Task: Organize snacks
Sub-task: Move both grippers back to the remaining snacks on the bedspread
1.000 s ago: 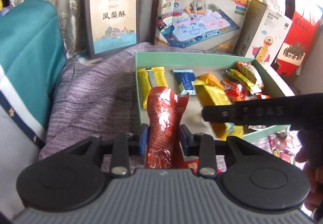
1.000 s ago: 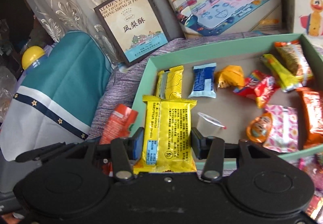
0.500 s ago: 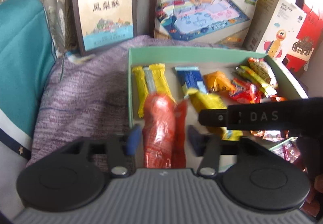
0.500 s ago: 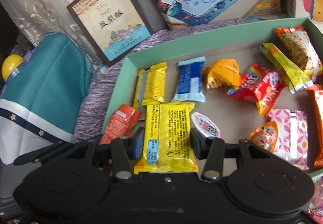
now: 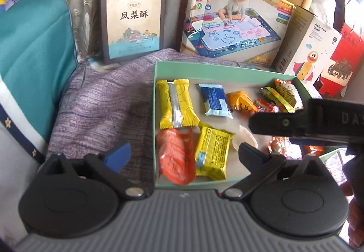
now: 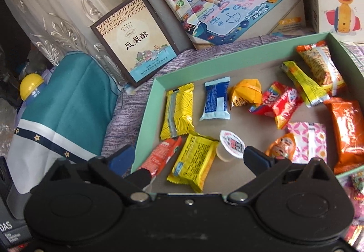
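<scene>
Both my grippers, left gripper (image 5: 183, 152) and right gripper (image 6: 191, 158), hung spread, empty, over green tray (image 5: 195, 67); red packet (image 5: 176, 156) and yellow packet (image 5: 212, 153) lay inside its near-left corner; next pick needed.

Upper left of your left view: brown box (image 5: 132, 16) reads "XIAMEN OLD FOOD / THE TASTE OF CHILDHOOD / WONG SHING JI FOODS", 凤梨酥. Right: white carton (image 5: 315, 47) says "Roly-Poly Duck". Your other tool (image 5: 307, 123) shows "DAS". Mat box (image 6: 229, 1) badge: "AGE".

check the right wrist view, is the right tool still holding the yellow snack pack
No, the right tool is open and empty, and the yellow snack pack lies flat in the green box beside the red packet.
</scene>
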The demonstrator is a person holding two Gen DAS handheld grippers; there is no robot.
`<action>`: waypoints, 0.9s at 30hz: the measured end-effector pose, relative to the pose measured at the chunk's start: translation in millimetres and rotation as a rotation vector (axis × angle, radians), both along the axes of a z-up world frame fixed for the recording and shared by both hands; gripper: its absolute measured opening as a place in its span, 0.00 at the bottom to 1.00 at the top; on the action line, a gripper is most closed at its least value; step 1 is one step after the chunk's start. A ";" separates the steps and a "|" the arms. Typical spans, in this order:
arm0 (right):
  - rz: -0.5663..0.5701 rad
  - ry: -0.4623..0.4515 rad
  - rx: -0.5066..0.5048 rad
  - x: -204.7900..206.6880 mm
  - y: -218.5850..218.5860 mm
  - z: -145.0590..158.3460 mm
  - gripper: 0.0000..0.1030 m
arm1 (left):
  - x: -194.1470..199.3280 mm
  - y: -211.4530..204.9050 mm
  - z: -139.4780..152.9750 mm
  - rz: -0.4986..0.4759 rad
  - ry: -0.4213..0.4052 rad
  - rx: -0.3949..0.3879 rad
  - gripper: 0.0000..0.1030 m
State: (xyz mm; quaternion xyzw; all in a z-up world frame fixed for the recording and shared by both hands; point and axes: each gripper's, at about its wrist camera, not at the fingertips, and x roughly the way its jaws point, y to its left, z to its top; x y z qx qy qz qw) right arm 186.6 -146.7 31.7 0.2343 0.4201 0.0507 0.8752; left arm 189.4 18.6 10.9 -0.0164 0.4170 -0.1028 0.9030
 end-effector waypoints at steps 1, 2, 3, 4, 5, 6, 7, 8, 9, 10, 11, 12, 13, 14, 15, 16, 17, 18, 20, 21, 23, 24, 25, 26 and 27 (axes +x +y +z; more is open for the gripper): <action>-0.001 -0.002 -0.004 -5.2 -1.6 2.0 1.00 | -3.6 0.0 1.9 -0.001 -0.003 0.001 1.00; -0.003 -0.004 -0.007 -9.4 -3.3 3.5 1.00 | -7.1 -0.3 4.0 -0.004 -0.007 0.004 1.00; -0.007 -0.006 -0.009 -13.8 -5.3 5.3 1.00 | -10.9 -0.7 5.8 -0.007 -0.010 0.008 1.00; -0.014 -0.008 -0.010 -20.7 -8.2 7.4 1.00 | -14.4 -1.5 7.7 -0.011 -0.012 0.012 1.00; -0.018 -0.010 -0.009 -25.5 -10.8 8.9 1.00 | -18.1 -2.3 9.1 -0.014 -0.012 0.016 1.00; -0.025 -0.013 -0.008 -31.0 -14.0 9.8 1.00 | -21.7 -3.4 10.4 -0.017 -0.011 0.019 1.00; -0.034 -0.014 -0.008 -35.9 -15.9 10.5 1.00 | -25.7 -4.3 10.9 -0.020 -0.009 0.019 1.00; -0.041 -0.013 -0.009 -40.8 -18.6 10.6 1.00 | -30.2 -5.3 11.0 -0.022 -0.006 0.019 1.00; -0.048 -0.010 -0.011 -46.1 -21.1 10.3 1.00 | -34.4 -6.0 10.5 -0.026 -0.001 0.017 1.00; -0.055 -0.006 -0.011 -52.6 -24.8 9.3 1.00 | -38.6 -7.0 9.2 -0.032 0.006 0.015 1.00; -0.060 -0.002 -0.011 -58.1 -27.5 8.0 1.00 | -42.7 -8.3 7.3 -0.037 0.014 0.016 1.00; -0.065 0.002 -0.010 -63.4 -29.8 6.8 1.00 | -46.9 -9.9 5.2 -0.042 0.022 0.019 1.00; -0.070 0.006 -0.009 -69.0 -32.0 5.6 1.00 | -50.9 -11.8 2.8 -0.048 0.030 0.023 1.00; -0.074 0.011 -0.008 -73.6 -34.2 4.0 1.00 | -55.4 -13.3 0.4 -0.055 0.038 0.027 1.00; -0.081 0.016 -0.007 -79.2 -36.3 2.3 1.00 | -59.5 -14.9 -2.2 -0.063 0.046 0.032 1.00; -0.088 0.022 -0.004 -84.8 -38.3 0.2 1.00 | -63.7 -16.1 -5.5 -0.069 0.055 0.036 1.00; -0.094 0.029 -0.001 -88.4 -39.2 -2.3 1.00 | -67.9 -17.4 -9.0 -0.075 0.067 0.041 1.00; -0.098 0.037 0.002 -91.9 -40.6 -4.9 1.00 | -72.0 -18.8 -12.9 -0.083 0.079 0.046 1.00; -0.105 0.055 0.007 -99.7 -43.8 -11.4 1.00 | -79.9 -21.0 -21.0 -0.093 0.104 0.062 1.00; -0.108 0.066 0.009 -103.6 -45.1 -15.0 1.00 | -81.8 -21.4 -24.7 -0.096 0.117 0.069 1.00; -0.113 0.088 0.011 -110.0 -46.8 -21.9 1.00 | -87.9 -22.5 -31.3 -0.101 0.142 0.073 1.00; -0.117 0.098 0.008 -114.8 -47.8 -26.5 1.00 | -91.2 -23.0 -34.7 -0.104 0.152 0.071 1.00; -0.120 0.107 0.001 -119.5 -47.6 -30.9 1.00 | -94.4 -23.9 -38.1 -0.109 0.160 0.072 1.00; -0.120 0.113 -0.009 -124.4 -46.1 -33.9 1.00 | -97.8 -25.0 -41.6 -0.113 0.165 0.077 1.00; -0.117 0.115 -0.020 -130.3 -44.3 -36.9 1.00 | -100.9 -26.1 -45.1 -0.116 0.167 0.084 1.00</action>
